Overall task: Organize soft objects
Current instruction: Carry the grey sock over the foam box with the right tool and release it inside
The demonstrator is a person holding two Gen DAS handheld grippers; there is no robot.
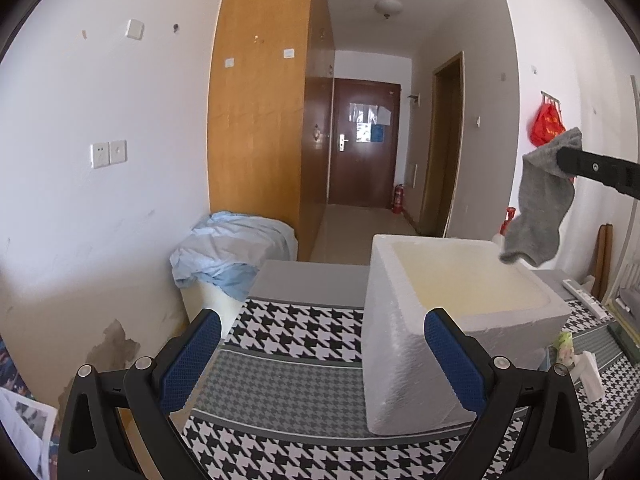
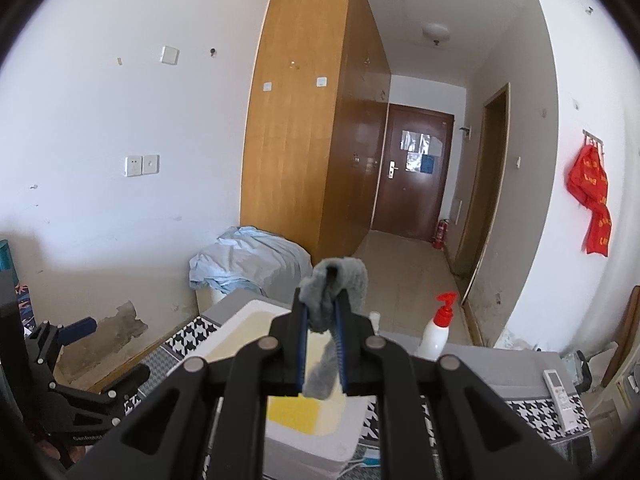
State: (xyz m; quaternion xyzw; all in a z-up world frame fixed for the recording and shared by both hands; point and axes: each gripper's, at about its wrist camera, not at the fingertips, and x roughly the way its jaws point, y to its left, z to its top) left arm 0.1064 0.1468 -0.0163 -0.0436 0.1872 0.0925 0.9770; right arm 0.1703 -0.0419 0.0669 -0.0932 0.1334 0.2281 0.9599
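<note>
Pinching the gray sock (image 2: 334, 280) tight, my right gripper (image 2: 322, 312) hangs it above the far right edge of the white foam box (image 1: 404, 360). My left gripper (image 1: 322, 354) waits with its fingers wide apart and nothing in them, near the box's left side. I think the sock is light, soft and floppy, so the cuff is a good spot to hold; it hangs long-ways down, toe pointing low and left.

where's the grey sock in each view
Left wrist: grey sock at right edge, dangling from the right gripper above the foam box's far right corner.
Right wrist: sock at centre, pinched between the fingers, over the box.
Shared landmark: brown door.
</note>
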